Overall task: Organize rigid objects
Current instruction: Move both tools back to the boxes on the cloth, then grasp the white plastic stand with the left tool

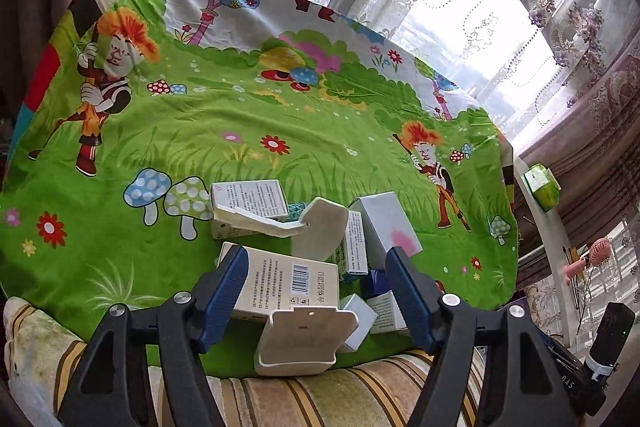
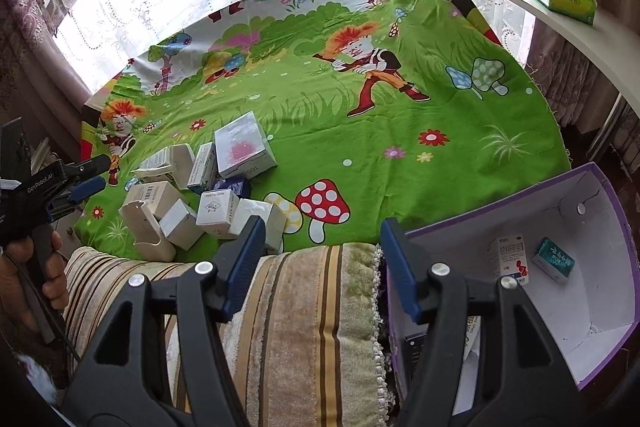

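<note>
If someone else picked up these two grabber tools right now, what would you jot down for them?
Left gripper: open, empty, aimed at the pile of small boxes on the green cloth.
Right gripper: open, empty, between the pile and the purple-edged box.
Done: two small cartons lie inside the purple-edged box.
Left: the whole pile, including the barcode box and the white plastic holder, is not yet moved.

"GenRobot.AI" on left hand-held gripper (image 2: 86, 179); "DAS" on black device (image 1: 570, 383).
</note>
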Available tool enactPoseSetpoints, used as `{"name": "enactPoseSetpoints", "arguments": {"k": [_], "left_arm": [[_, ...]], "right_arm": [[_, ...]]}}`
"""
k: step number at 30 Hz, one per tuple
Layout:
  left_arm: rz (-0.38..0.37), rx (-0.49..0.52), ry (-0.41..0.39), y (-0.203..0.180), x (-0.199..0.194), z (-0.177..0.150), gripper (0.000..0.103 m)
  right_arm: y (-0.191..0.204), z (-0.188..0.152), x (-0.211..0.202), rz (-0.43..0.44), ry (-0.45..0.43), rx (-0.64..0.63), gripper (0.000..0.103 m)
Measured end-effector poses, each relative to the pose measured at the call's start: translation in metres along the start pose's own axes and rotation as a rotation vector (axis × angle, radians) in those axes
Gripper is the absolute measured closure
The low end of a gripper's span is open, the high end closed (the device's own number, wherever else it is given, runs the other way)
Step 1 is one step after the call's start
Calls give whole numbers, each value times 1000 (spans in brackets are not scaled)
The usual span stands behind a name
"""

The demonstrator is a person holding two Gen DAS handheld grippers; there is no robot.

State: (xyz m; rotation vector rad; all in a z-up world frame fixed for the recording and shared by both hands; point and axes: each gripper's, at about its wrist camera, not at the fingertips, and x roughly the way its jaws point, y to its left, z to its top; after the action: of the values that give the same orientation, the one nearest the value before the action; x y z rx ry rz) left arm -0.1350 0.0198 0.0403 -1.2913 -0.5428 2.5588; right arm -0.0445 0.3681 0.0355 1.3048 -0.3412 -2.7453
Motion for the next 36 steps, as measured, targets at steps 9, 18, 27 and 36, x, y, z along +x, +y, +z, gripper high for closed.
{"name": "enactPoseSetpoints", "arguments": {"k": [9, 18, 27, 36], "left_arm": [[-31, -164, 78, 48, 31, 21, 44], [-113, -366, 156, 89, 64, 25, 51], [-146, -459, 194, 99, 81, 23, 67], [-163, -423, 170, 93, 77, 25, 86]], "right_arm": [[36, 8, 20, 30, 26, -79, 39], [73, 9, 38, 72, 57, -163, 38], [97, 4, 52, 96, 97, -211, 37], [113, -2, 58, 122, 123, -245, 37]]}}
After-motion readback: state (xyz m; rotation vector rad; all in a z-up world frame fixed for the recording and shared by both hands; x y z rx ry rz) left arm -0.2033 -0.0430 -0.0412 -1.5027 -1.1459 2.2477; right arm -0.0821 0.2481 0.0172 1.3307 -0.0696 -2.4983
